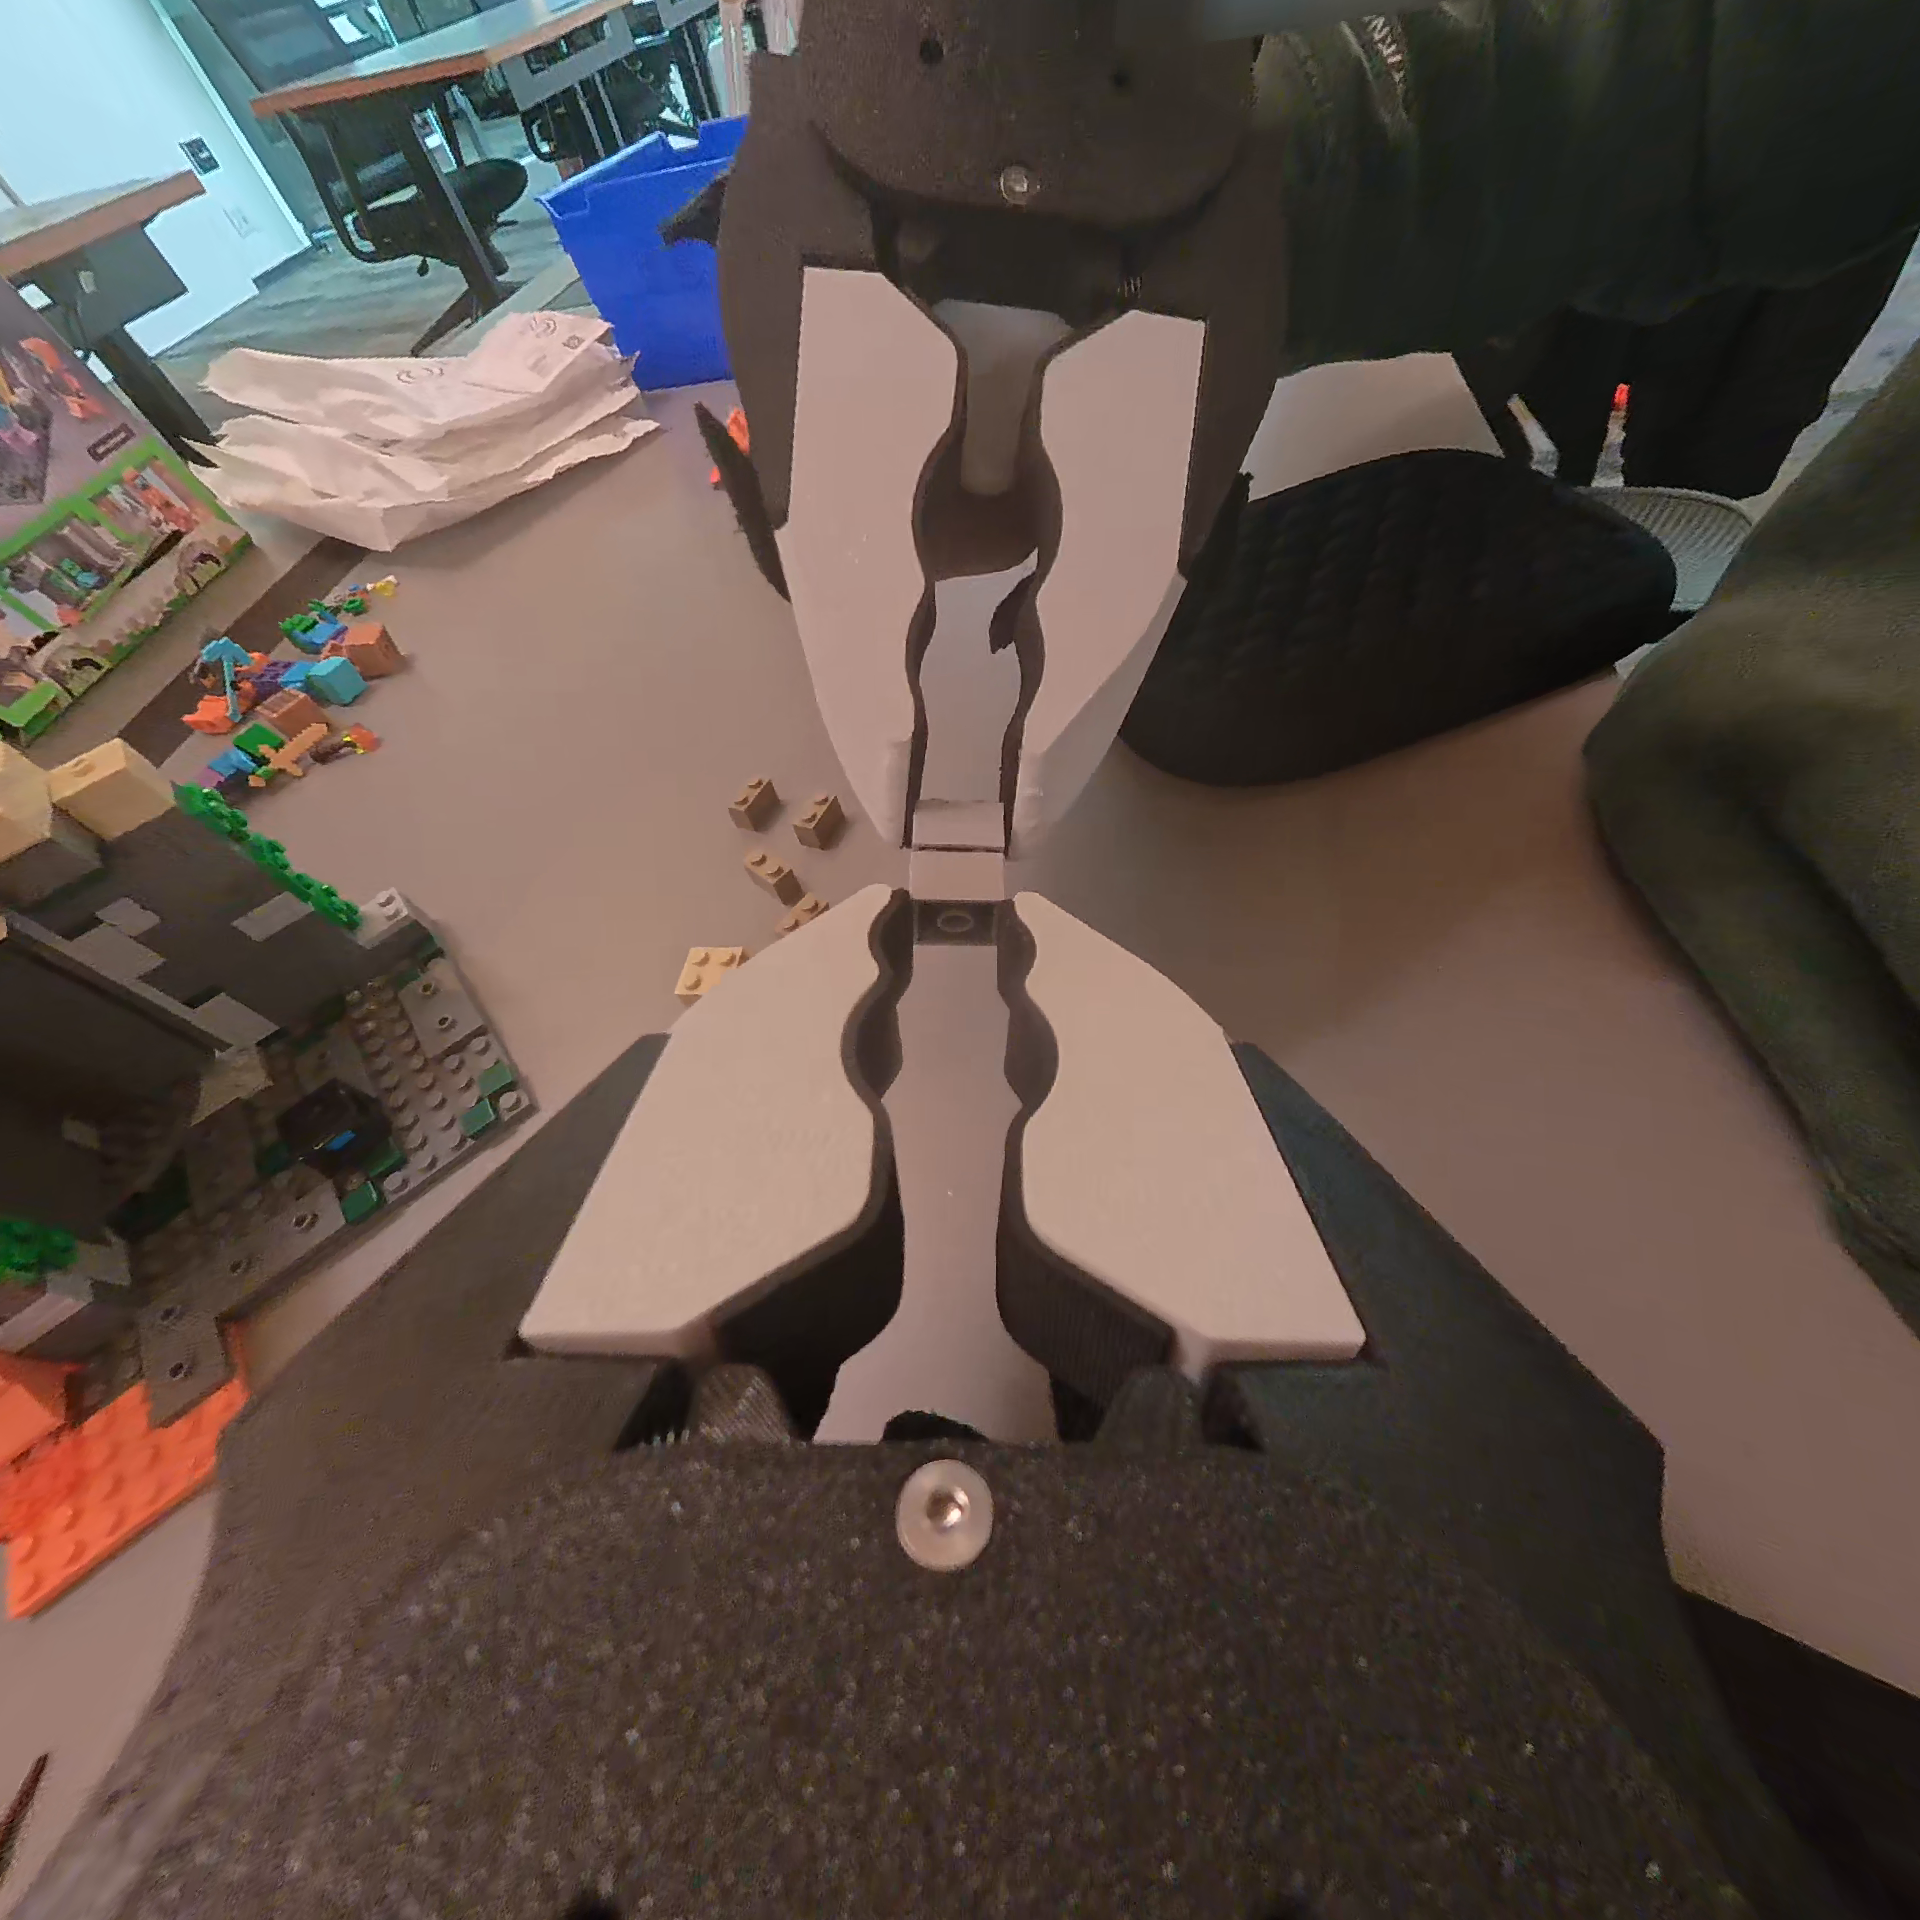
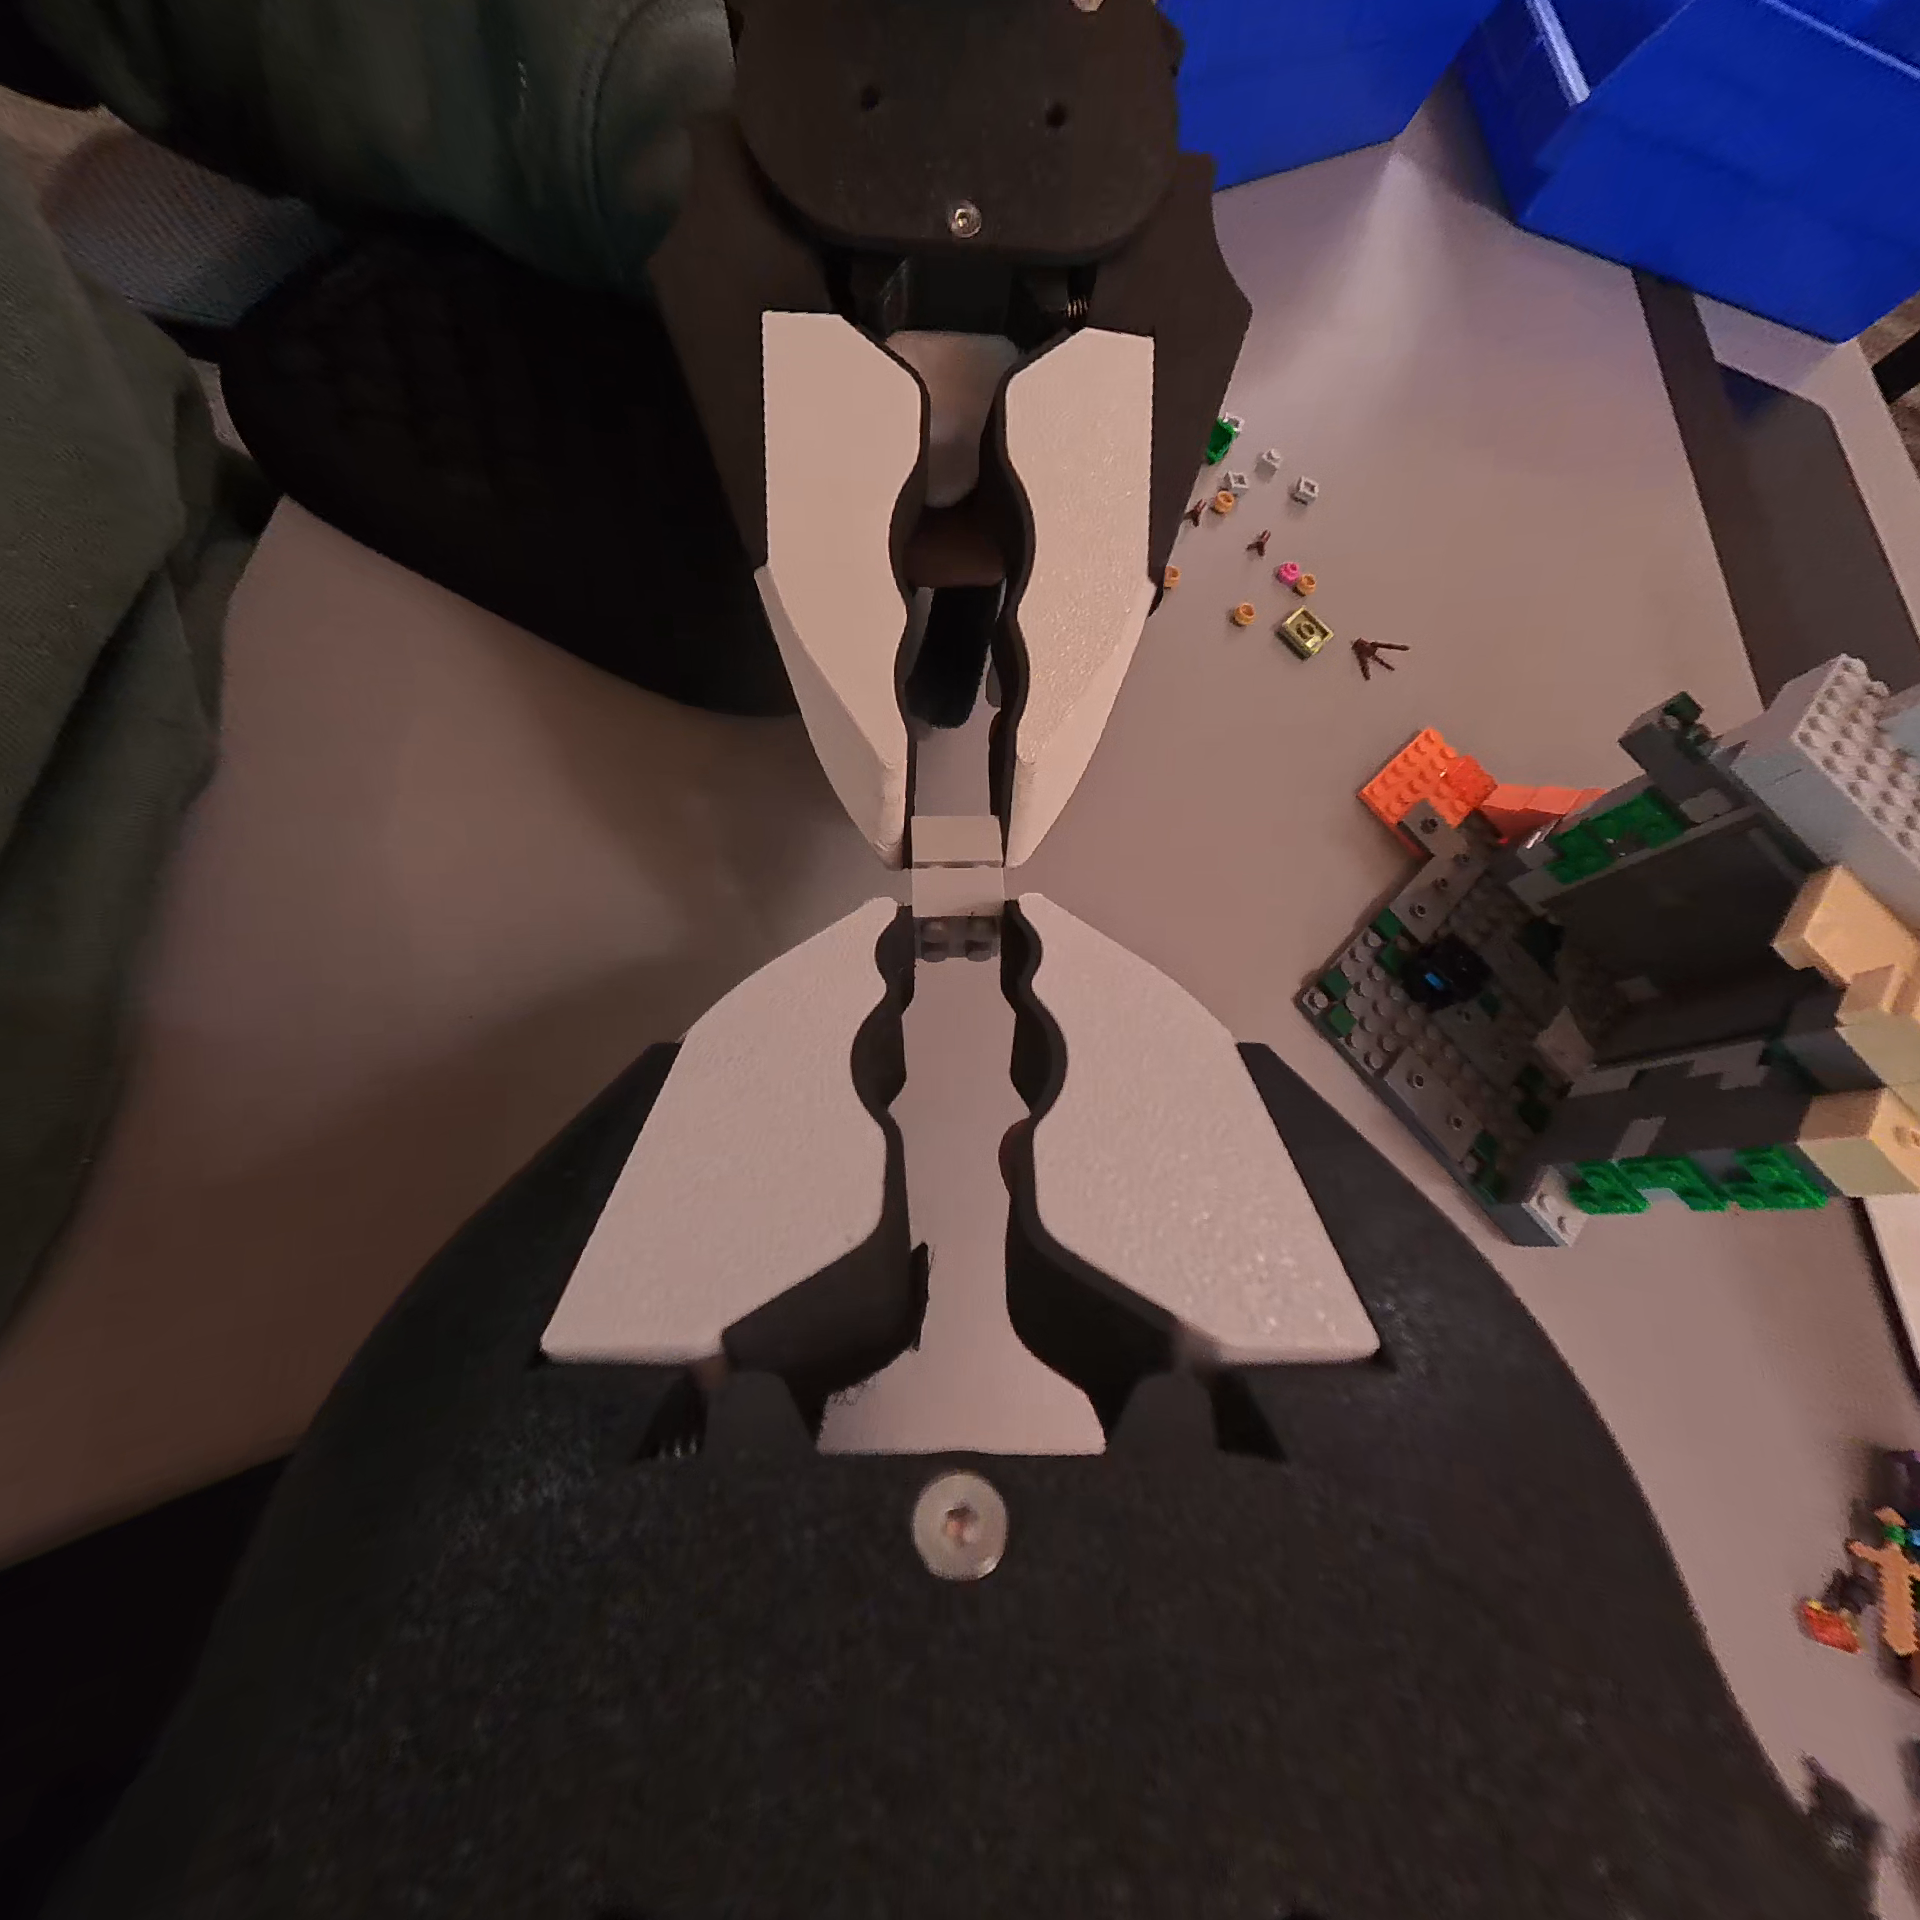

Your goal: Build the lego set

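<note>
Two grey bricks meet tip to tip above the worktop (image 1: 1351, 1039): our left gripper (image 1: 956, 920) pinches one brick (image 1: 956, 878), our right gripper (image 2: 958, 920) the other brick (image 2: 956, 883), axes aligned.

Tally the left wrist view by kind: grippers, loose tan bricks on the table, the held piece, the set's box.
grippers: 2 (left gripper, right gripper)
loose tan bricks: 5
grey brick stack, pinched between both grippers: 1
set box: 1
Total: 9
</note>
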A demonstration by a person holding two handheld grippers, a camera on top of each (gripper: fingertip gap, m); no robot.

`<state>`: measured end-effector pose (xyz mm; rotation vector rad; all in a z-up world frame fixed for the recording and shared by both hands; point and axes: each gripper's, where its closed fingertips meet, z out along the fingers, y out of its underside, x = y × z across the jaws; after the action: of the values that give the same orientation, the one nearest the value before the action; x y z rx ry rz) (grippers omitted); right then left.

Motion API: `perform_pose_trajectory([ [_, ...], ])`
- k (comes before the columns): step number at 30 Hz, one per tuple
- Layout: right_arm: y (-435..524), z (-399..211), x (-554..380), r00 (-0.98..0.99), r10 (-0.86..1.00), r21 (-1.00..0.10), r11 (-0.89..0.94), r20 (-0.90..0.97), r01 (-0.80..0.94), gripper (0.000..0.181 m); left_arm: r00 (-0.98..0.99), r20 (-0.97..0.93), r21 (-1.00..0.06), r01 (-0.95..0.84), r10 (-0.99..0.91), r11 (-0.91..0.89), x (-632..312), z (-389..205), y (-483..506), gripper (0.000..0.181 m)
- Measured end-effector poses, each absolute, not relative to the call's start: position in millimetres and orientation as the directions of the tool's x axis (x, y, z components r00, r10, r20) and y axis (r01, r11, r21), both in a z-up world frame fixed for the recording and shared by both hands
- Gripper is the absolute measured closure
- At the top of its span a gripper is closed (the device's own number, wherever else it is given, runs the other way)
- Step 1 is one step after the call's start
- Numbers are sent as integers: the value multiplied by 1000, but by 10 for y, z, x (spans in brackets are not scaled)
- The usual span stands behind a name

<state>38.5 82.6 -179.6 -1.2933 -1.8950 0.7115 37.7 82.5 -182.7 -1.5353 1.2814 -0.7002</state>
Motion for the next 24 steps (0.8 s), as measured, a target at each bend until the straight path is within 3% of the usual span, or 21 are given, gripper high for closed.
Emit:
perform_pose_trajectory([
  [11,710,-1617,322,-245,945,-852,307,219,424,165,253,-125,-957,-287,-959,49,377,-1685,745,166],
  [14,474,-1427,173,-292,943,-920,252,163,301,168,200,-134,-957,-279,-971,75,515,-1682,638,166],
  [15,396,-1405,98,-310,923,-899,320,225,300,181,150,-175,-935,-334,-973,117,632,-1744,555,180],
  [16,465,-1306,93,-269,915,-878,376,301,298,181,189,-228,-935,-316,-955,160,647,-1699,593,181],
  [18,644,-987,257,-205,937,-903,333,284,270,181,238,-124,-976,-202,-963,76,469,-1496,683,181],
  [24,780,-1026,452,-174,939,-877,340,297,339,181,262,-144,-970,-228,-954,84,444,-1535,767,181],
])
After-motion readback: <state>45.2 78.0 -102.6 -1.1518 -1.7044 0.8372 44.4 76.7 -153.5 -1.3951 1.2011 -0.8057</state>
